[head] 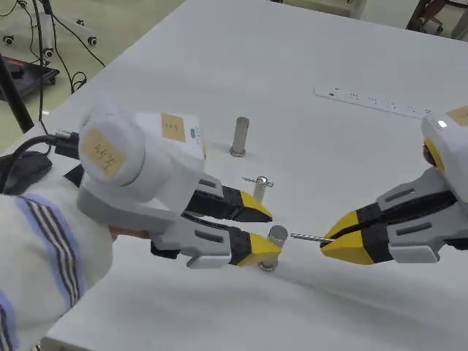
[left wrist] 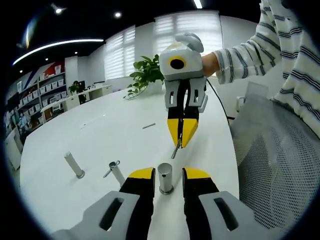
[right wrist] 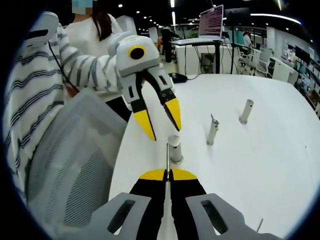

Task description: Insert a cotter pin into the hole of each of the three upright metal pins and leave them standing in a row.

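Left hand-held gripper [head: 269, 230] over white table [head: 292, 58]; desks [right wrist: 197, 42] beyond.

The white worktop [head: 314, 44] is carrying three upright metal pins [head: 240, 136] in a row; a power strip [head: 369, 102] is lying farther back.

Three silvery pins stand upright in a row: far pin [head: 240, 137] bare, middle pin [head: 259, 194] holding a cotter pin [head: 257, 180], second cotter pin [head: 311, 237] level beside near pin [head: 277, 235].

Grey-white left hand-held gripper [head: 269, 230], black jaws tipped yellow, striped sleeve [head: 44, 256]
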### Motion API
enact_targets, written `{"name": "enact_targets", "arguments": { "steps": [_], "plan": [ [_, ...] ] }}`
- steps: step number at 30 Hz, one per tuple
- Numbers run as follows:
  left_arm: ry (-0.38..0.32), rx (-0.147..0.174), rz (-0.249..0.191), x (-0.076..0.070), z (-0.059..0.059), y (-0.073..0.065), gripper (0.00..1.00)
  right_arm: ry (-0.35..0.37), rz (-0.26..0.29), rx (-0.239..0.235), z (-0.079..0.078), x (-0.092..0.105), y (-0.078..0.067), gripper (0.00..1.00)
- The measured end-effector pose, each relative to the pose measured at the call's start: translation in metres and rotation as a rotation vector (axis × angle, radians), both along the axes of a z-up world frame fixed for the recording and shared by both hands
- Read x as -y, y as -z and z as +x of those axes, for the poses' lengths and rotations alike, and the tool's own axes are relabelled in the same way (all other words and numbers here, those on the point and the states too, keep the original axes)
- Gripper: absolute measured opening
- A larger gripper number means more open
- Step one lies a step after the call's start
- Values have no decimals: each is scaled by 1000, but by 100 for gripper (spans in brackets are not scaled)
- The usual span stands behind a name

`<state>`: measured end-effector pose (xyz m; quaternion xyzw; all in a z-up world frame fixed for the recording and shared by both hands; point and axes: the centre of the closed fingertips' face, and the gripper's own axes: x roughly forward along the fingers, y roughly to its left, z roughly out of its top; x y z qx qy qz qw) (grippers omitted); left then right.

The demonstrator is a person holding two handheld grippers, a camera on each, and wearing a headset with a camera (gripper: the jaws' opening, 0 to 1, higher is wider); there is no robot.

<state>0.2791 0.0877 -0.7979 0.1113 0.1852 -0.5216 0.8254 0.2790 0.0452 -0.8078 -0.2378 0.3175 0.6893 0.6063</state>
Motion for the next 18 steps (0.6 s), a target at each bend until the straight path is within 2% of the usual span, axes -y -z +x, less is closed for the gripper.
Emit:
{"name": "enact_targets", "arguments": {
  "steps": [5, 11, 18],
  "plan": [
    [-13, -18, 5, 1, 4, 7, 20, 1, -18, 6, 5, -1, 7, 4],
    [-16, -36, 6, 4, 6, 13, 18, -17, -35, 8, 3, -2, 12, 4],
    [-16, -44, 12, 5, 7, 17, 16, -21, -38, 5, 4, -4, 14, 4]
  ]
}}
